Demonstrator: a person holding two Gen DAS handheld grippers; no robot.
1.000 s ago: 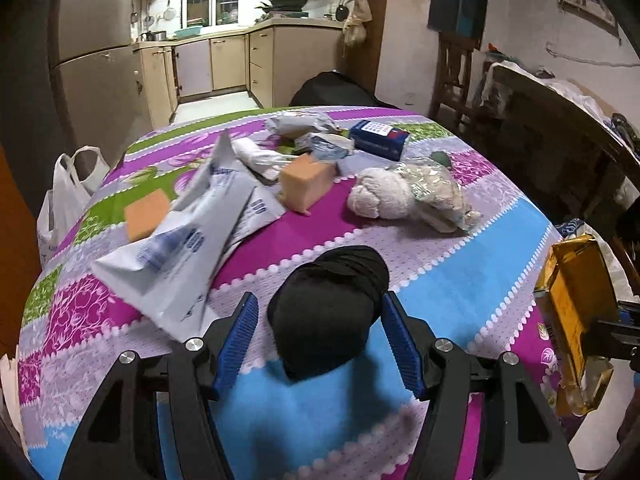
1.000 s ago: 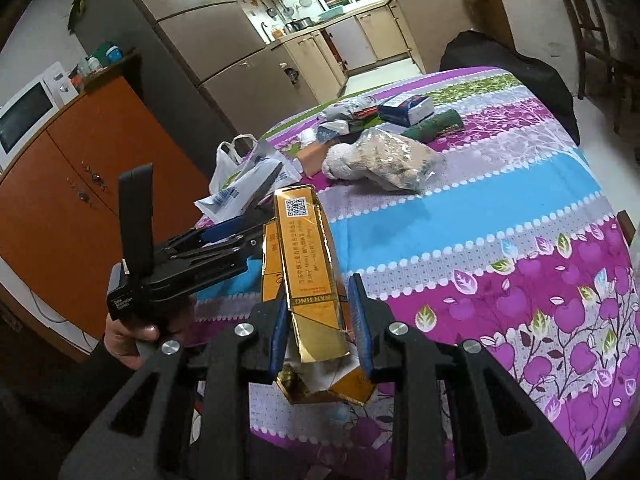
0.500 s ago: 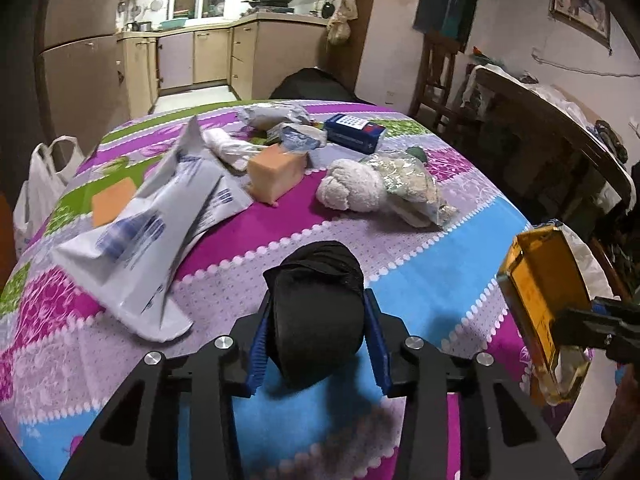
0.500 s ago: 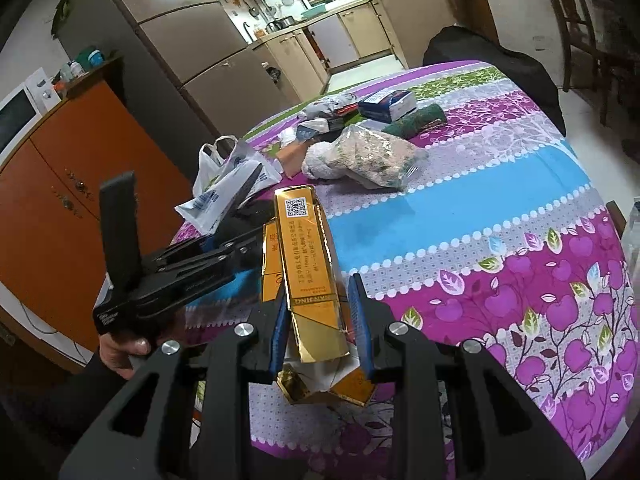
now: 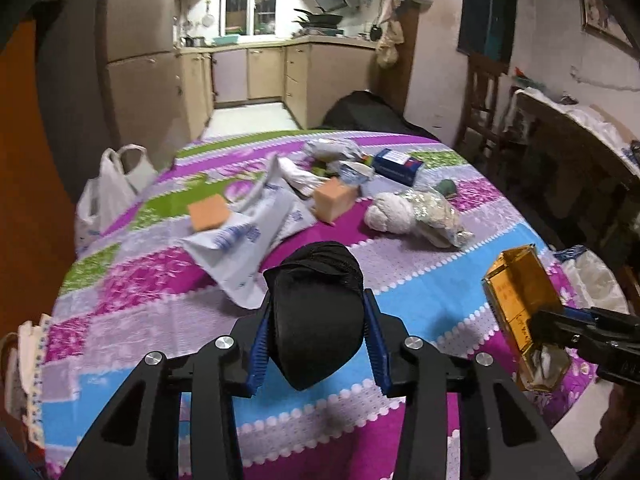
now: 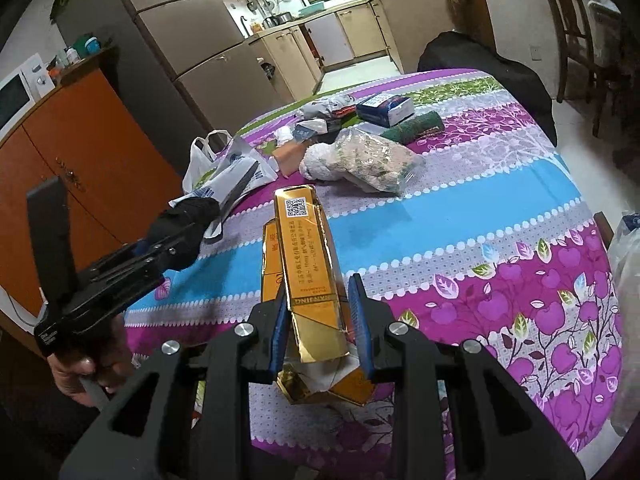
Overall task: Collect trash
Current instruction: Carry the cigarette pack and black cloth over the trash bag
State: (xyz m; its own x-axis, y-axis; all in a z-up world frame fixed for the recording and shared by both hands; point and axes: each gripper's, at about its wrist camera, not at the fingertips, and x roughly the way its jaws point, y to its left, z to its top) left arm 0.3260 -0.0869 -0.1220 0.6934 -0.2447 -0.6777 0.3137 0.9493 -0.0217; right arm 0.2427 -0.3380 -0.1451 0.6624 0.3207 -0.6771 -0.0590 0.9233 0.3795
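Note:
My left gripper (image 5: pixel 316 328) is shut on a black cloth bundle (image 5: pixel 318 304) and holds it above the near part of the table; it also shows in the right wrist view (image 6: pixel 180 224). My right gripper (image 6: pixel 320 320) is shut on a torn gold carton (image 6: pixel 308 256), held above the table's near right edge; the carton also shows in the left wrist view (image 5: pixel 520 304). More trash lies on the table: a white-and-blue plastic bag (image 5: pixel 248 236), two orange sponges (image 5: pixel 208 212), a white wad with a crinkled wrapper (image 5: pixel 416 216) and a blue box (image 5: pixel 398 160).
The round table has a patterned purple, blue and green cloth (image 5: pixel 420 288). A white plastic bag (image 5: pixel 108 192) hangs off its left side. Another white bag (image 5: pixel 592 280) sits low at the right. An orange cabinet (image 6: pixel 80 160) stands to the left, chairs (image 5: pixel 484 96) to the right.
My left gripper closed on the black bundle and lifted it off the table. My right gripper kept hold of the gold carton and shifted only slightly.

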